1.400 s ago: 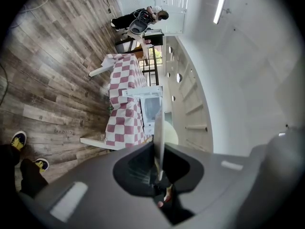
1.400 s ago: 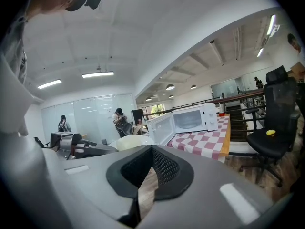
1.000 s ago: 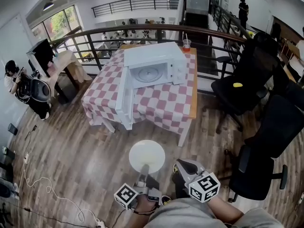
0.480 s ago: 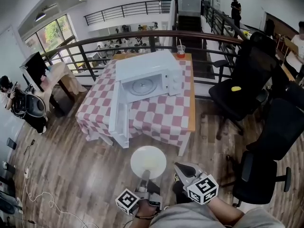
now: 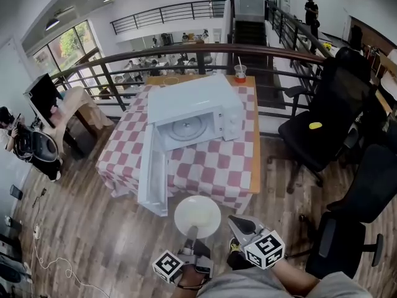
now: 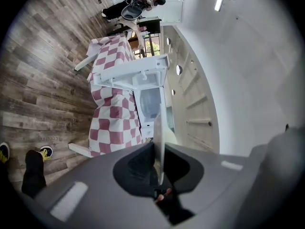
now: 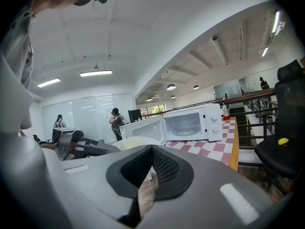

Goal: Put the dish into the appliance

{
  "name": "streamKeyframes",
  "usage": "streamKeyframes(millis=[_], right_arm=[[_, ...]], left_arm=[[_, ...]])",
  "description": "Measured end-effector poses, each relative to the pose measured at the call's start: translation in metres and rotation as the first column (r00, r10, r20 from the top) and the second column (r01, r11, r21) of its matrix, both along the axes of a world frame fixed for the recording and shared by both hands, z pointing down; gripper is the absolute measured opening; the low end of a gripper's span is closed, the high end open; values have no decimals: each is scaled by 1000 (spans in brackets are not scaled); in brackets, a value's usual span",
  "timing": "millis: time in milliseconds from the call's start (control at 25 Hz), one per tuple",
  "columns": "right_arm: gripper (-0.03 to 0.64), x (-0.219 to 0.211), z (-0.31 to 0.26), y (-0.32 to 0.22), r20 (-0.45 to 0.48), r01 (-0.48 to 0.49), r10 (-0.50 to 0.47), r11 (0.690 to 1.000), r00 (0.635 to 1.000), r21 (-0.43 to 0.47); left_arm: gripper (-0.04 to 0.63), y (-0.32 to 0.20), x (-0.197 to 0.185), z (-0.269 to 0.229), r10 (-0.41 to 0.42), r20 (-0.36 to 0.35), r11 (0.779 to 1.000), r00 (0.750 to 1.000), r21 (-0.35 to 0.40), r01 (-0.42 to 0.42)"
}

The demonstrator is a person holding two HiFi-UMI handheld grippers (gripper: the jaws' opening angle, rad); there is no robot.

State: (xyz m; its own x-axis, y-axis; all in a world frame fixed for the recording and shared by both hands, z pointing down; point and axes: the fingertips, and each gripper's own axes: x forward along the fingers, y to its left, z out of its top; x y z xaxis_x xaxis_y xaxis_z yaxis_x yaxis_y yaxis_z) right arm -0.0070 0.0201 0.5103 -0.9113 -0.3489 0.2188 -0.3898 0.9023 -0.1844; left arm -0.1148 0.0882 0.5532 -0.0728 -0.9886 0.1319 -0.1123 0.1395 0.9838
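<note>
A white microwave [image 5: 186, 107] stands on a red-and-white checked table [image 5: 229, 166], its door [image 5: 152, 177] swung wide open and hanging past the near edge. Its cavity shows a glass turntable. My left gripper [image 5: 191, 230] is shut on the near rim of a round white plate [image 5: 198, 215], held level just short of the table. In the left gripper view the plate [image 6: 159, 142] shows edge-on between the jaws, pointing at the microwave [image 6: 150, 101]. My right gripper [image 5: 234, 221] hangs beside the plate, shut and holding nothing; its view shows the microwave [image 7: 190, 123] ahead.
A cup with a red drink [image 5: 240, 73] stands at the table's far edge by a railing [image 5: 124, 61]. Black office chairs [image 5: 322, 126] [image 5: 366, 203] stand to the right. A person sits at the far left. The floor is wood planks.
The table and microwave have come nearer and lower in the head view. The plate stays in my left gripper and now sits close to the open door.
</note>
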Motion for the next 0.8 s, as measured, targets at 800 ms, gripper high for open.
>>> streamKeyframes(millis=[800], right_arm=[[-1, -23, -4, -143, 14, 88, -88, 996, 996, 4]], left_arm=[[29, -142, -24, -6, -94, -7, 996, 996, -6, 94]])
